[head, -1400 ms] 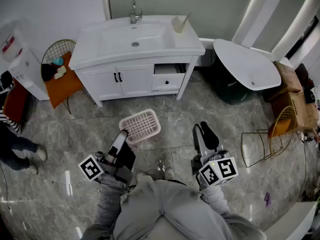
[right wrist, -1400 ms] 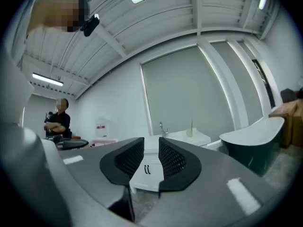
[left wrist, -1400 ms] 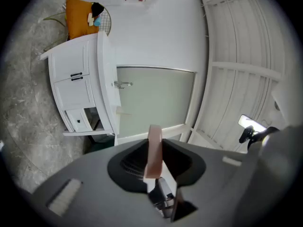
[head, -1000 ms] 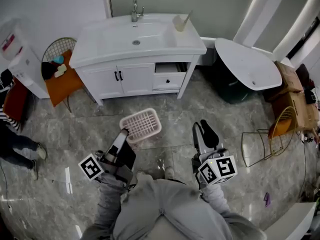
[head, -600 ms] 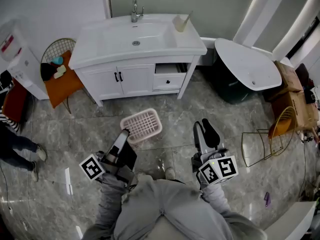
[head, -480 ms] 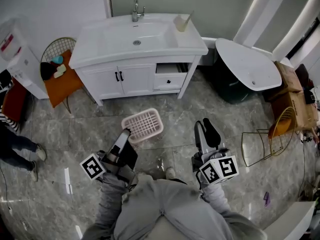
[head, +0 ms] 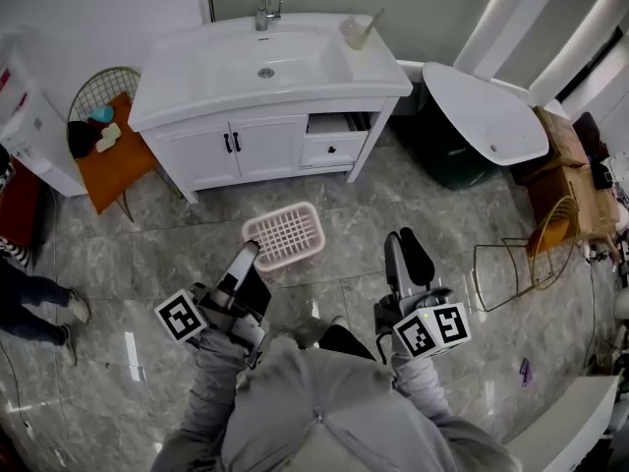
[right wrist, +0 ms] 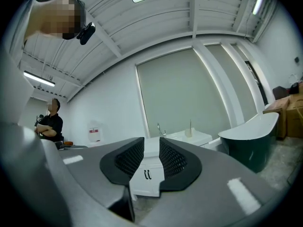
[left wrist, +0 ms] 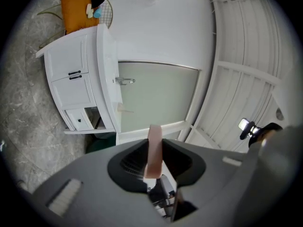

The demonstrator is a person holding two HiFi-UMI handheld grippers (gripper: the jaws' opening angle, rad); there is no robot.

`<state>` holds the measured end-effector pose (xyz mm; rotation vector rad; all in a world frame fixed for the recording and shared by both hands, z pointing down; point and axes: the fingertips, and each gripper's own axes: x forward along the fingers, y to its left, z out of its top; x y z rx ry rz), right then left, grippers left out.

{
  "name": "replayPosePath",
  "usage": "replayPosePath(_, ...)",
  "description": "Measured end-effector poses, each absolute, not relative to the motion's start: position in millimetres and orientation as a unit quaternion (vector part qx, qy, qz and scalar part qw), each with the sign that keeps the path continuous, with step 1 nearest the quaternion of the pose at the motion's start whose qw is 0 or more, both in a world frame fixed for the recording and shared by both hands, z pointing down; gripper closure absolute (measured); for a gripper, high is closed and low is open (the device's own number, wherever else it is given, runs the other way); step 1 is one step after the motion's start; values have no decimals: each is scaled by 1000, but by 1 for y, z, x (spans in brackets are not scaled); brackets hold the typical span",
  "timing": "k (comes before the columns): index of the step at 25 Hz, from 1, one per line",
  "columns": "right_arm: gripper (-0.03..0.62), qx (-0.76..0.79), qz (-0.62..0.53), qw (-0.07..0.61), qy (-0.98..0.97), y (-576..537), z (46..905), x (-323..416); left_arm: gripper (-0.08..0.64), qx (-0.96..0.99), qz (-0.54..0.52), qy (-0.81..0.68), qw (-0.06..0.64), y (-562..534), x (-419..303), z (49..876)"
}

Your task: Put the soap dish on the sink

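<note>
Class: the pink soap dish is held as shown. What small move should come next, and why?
Probably step forward, carrying the soap dish toward the sink: the left claw grips it, but floor lies between.

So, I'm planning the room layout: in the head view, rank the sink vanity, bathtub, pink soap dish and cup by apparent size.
1. sink vanity
2. bathtub
3. pink soap dish, though it is nearer the camera, which flatters it
4. cup
</note>
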<state>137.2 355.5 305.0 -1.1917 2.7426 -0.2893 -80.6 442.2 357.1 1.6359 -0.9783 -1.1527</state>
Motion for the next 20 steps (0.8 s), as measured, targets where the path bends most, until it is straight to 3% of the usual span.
replayPosePath(9,500,-413,-104,58,903,316,318,135,419,661,-453,-386,458,391,-89,367)
replayPosePath(20,500,-380,-108,74,916,174,314,123,419,661,-455,-404,439,259,-95,360)
